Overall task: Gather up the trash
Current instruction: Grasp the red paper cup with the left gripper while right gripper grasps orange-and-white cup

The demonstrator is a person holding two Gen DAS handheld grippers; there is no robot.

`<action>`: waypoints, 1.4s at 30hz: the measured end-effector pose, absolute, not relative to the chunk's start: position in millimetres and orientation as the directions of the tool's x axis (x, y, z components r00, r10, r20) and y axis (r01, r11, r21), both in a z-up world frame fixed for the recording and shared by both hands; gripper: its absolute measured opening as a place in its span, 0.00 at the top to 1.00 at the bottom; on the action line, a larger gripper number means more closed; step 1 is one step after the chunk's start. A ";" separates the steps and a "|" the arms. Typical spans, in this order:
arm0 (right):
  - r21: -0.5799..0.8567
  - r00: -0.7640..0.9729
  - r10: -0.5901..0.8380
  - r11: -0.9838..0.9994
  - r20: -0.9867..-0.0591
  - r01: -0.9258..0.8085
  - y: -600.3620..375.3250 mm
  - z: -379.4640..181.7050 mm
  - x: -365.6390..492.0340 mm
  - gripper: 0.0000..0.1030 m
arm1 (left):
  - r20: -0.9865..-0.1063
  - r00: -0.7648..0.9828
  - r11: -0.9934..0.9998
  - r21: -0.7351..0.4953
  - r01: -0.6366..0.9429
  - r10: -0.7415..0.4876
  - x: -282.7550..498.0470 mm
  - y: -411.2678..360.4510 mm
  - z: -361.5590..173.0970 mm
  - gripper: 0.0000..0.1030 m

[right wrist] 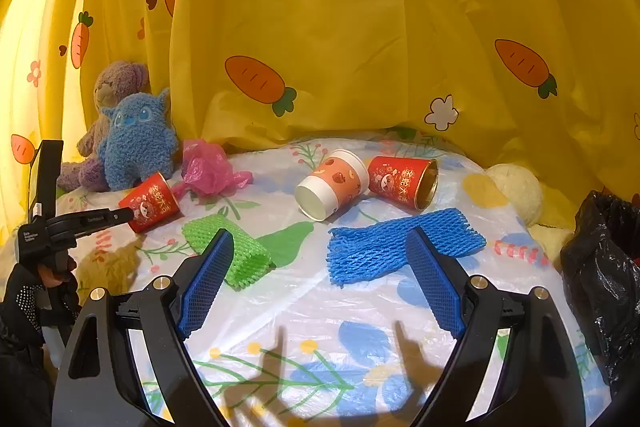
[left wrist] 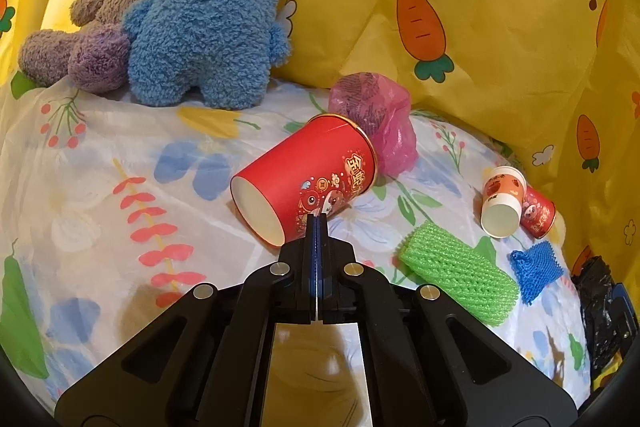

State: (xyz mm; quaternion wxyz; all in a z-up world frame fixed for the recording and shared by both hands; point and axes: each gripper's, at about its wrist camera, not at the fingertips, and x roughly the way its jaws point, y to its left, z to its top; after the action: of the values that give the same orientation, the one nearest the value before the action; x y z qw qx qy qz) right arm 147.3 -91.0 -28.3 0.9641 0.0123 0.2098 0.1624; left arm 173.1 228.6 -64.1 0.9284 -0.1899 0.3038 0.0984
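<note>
left claw (left wrist: 316, 223) pinched together at red cup (left wrist: 306, 183), grip unclear; right claw (right wrist: 320, 259) apart; black bag (right wrist: 604, 267) cut off

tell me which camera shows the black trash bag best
The right wrist view. There the black trash bag fills the right edge, its crinkled plastic and upper rim visible beside the floral sheet. The left wrist view catches only a small dark sliver of the bag at its far right edge.

The left hand-held gripper (left wrist: 318, 217) has its fingers pressed together, while the right hand-held gripper (right wrist: 320, 243) is spread wide.
</note>
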 end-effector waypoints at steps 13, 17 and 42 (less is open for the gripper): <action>0.106 0.850 0.331 0.943 -0.409 -0.316 -88.4 -31.8 149.7 0.18 | -0.600 0.791 0.893 -0.284 -0.349 0.119 170.2 242.3 -61.8 0.57; 0.110 0.849 0.330 0.943 -0.412 -0.313 -89.5 -34.0 151.3 0.18 | -0.619 0.780 0.886 -0.305 -0.348 0.094 180.3 245.3 -67.1 0.82; 0.127 0.784 0.302 0.952 -0.542 -0.279 -70.7 -27.0 213.4 0.18 | -0.499 0.865 0.906 -0.340 -0.252 0.054 167.2 207.4 -30.8 0.98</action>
State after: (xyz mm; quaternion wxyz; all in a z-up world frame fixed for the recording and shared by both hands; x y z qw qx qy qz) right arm 213.4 -70.7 -27.0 0.9443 0.0199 0.2901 0.1539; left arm 167.2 207.4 -30.8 0.9444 -0.2012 0.2469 0.0810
